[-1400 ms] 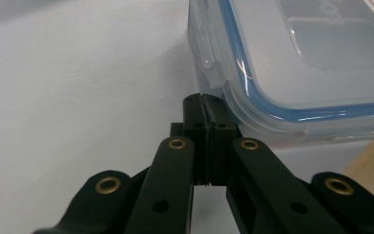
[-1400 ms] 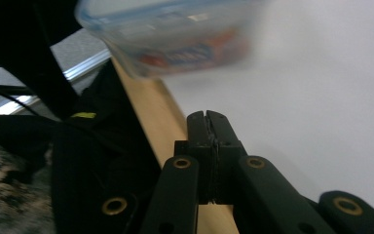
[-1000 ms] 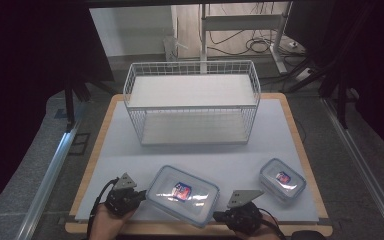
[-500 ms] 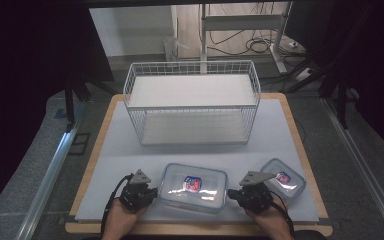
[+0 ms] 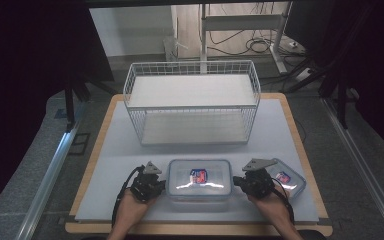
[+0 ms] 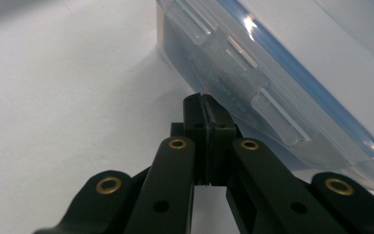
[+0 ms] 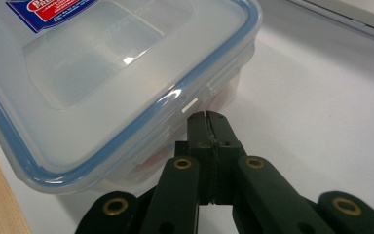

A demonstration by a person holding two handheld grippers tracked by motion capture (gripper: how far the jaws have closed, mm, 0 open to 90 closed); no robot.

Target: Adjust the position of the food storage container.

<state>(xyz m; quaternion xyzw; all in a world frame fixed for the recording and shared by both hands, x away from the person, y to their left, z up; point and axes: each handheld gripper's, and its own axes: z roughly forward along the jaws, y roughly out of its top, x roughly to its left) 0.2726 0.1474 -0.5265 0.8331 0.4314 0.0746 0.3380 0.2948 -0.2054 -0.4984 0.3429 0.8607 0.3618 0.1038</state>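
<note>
A large clear lidded container with a blue seal and a red-and-blue sticker lies near the front of the white mat. My left gripper is at its left end and my right gripper at its right end. In the left gripper view the jaws are shut, and the left gripper has its tips against the container's side, under a lid flap. In the right gripper view the right gripper is shut too, its tips pressing the container wall just below the lid rim. Nothing sits between either pair of jaws.
A smaller lidded container lies just right of my right hand. A white wire basket with two levels stands at the back of the mat. The wooden board edge runs along the front.
Both grippers have moved forward from the front edge to the ends of the large container. The container has turned from askew to square and slid slightly away from me.
</note>
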